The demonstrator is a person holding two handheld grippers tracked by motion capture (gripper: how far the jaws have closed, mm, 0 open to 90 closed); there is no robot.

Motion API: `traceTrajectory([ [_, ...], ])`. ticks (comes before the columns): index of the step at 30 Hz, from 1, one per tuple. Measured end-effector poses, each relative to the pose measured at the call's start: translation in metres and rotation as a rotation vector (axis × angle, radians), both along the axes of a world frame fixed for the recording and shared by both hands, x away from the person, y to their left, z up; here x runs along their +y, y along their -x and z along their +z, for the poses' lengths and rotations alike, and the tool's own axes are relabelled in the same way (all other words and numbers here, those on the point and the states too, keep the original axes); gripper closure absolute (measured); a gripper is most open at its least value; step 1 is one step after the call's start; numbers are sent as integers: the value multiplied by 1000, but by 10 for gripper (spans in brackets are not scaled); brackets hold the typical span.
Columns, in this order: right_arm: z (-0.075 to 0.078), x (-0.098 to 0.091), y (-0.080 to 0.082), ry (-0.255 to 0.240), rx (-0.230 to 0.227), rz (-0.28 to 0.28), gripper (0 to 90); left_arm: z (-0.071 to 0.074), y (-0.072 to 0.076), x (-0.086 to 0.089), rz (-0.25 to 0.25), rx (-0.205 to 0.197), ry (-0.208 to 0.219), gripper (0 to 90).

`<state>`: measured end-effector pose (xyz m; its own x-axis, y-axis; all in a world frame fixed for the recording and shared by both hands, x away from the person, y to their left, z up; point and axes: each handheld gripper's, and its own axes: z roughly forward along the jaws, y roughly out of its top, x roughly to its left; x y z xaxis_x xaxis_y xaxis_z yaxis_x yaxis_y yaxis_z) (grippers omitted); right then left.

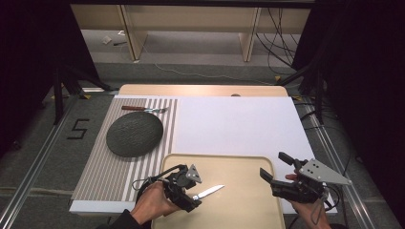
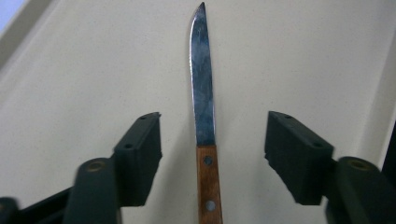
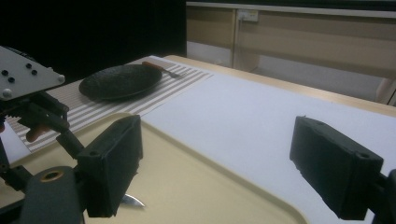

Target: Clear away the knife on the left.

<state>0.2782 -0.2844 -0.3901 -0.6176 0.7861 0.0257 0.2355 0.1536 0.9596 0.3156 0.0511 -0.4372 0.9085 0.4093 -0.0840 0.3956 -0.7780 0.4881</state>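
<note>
Fingers (image 2: 140,154) of the left gripper (image 1: 191,193) stand apart either side of the knife's wooden handle, not pressing it. On the tabletop (image 1: 239,124), the beige tray (image 1: 248,200) is the landmark: the right gripper (image 1: 273,167), fingers wide and empty, hovers at its right edge; the dark plate (image 1: 134,134) sits beyond its left corner, a fork (image 1: 143,109) farther off. Inside the tray lies the knife (image 2: 204,116). It looks light, stiff, the blade slick and sharp; I'd grip the riveted handle.
</note>
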Motion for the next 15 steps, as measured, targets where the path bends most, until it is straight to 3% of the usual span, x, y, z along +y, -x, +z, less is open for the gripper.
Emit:
traceTrajectory([
  [5,0,0,0,1,1,1,180,2,-3,-2,13,40,-1,571],
  [9,0,0,0,0,2,1,180,3,-4,-4,-2,39,-10,684],
  [11,0,0,0,0,3,1,180,3,-3,-7,-26,14,-11,753],
  [13,0,1,0,1,4,1,180,1,-4,-10,-42,14,-25,814],
  [15,0,1,0,1,4,1,180,0,-3,-12,-50,13,-35,831],
])
